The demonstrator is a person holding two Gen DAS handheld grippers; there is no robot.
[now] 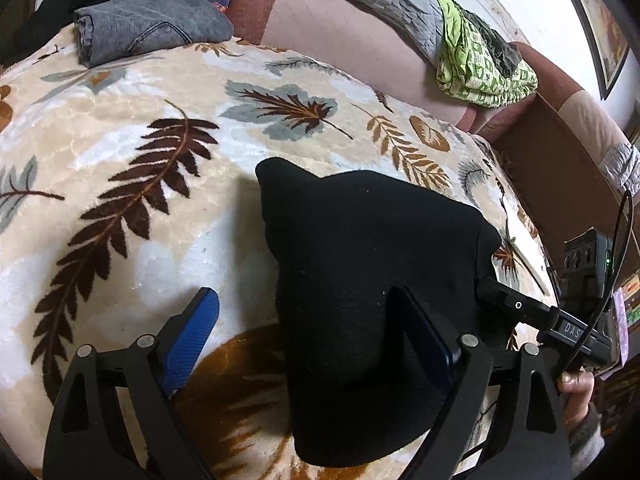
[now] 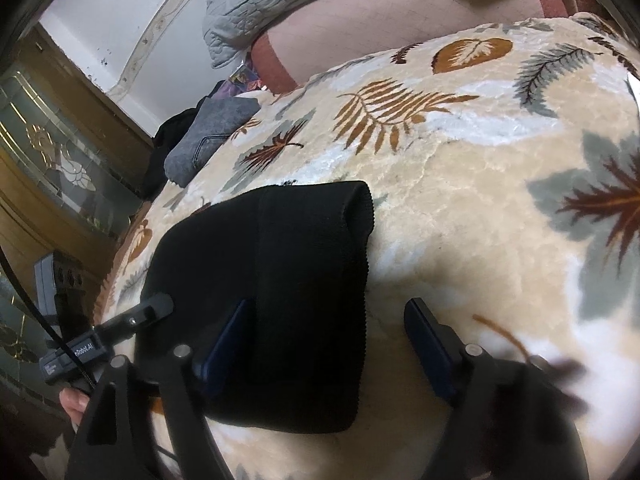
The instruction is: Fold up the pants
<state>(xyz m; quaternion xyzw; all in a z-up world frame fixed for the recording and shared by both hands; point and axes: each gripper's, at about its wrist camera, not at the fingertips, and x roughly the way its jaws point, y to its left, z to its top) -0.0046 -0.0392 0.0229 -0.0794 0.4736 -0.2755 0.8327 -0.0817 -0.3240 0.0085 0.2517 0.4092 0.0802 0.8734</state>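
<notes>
Your black pants (image 1: 376, 280) already lie as a compact folded bundle on the leaf-print blanket (image 1: 120, 128), both grippers' fingers (image 1: 192, 336) spread apart, leaving only tidying.

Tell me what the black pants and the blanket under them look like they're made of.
Black pants: likely a matte knit, since fine ribbing shows along the folded edge. Blanket: probably plush synthetic fleece, with a soft, slightly shiny pile and a printed leaf pattern.

Home living room; leaf-print blanket (image 1: 140, 208), sofa backrest (image 1: 340, 28), stained-glass door (image 2: 44, 152)
</notes>
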